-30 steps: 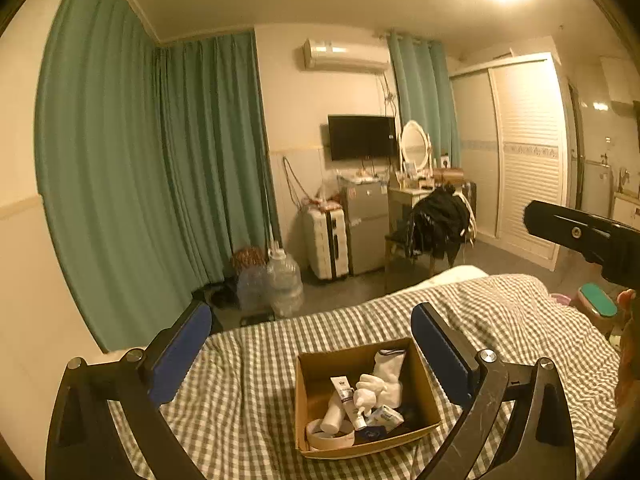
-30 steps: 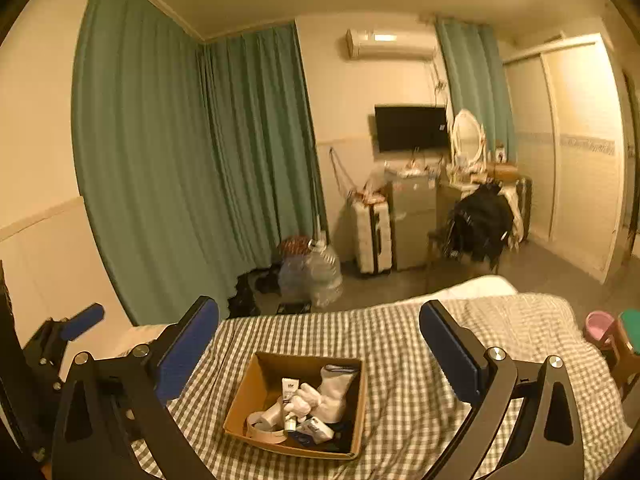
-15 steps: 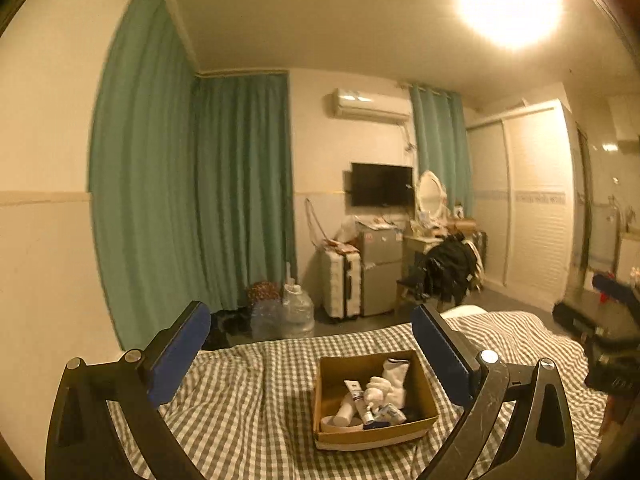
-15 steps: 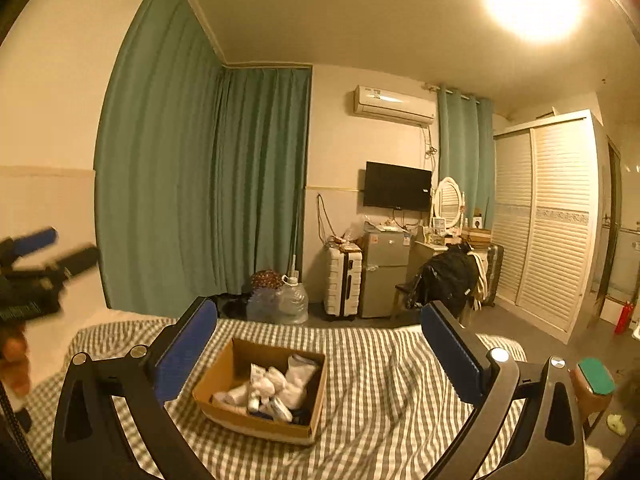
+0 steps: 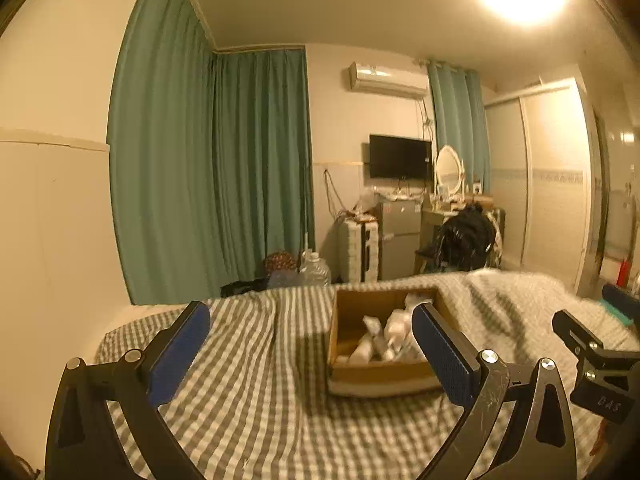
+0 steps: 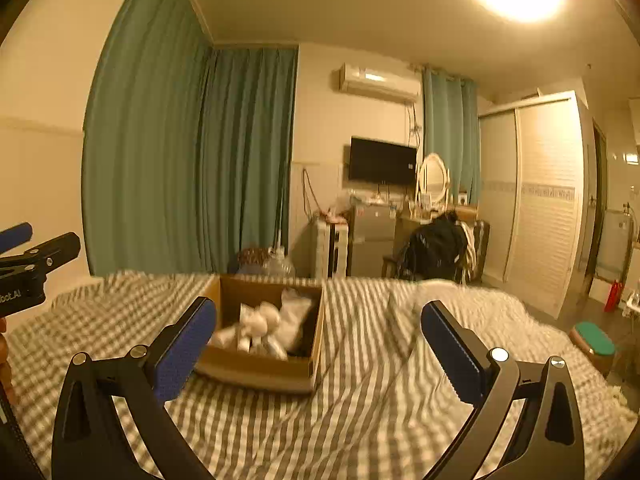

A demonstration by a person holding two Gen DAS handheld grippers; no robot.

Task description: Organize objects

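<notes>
Both grippers dropped lower, closer to bed than a second ago. Left gripper (image 5: 310, 350) jaws wide open, holding nothing. Right gripper (image 6: 318, 346) same. Cardboard box (image 6: 256, 368) of white bottles and tubes (image 6: 260, 322) sits on checkered blanket (image 6: 360, 400). Sorting not started; grab comes next, probably.

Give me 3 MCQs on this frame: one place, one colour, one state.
1. Where does the cardboard box sit?
A. on the checked bedspread
B. on the floor
C. on the desk

2. What colour are the pads on the fingers?
A. red
B. blue
C. white

3. What state is the left hand-held gripper in?
A. shut on the box
B. shut on nothing
C. open

Key: 1 A, the checked cloth lies all around the box. 2 B, both wrist views show blue pads. 3 C, the fingers stand wide apart, holding nothing.
</notes>
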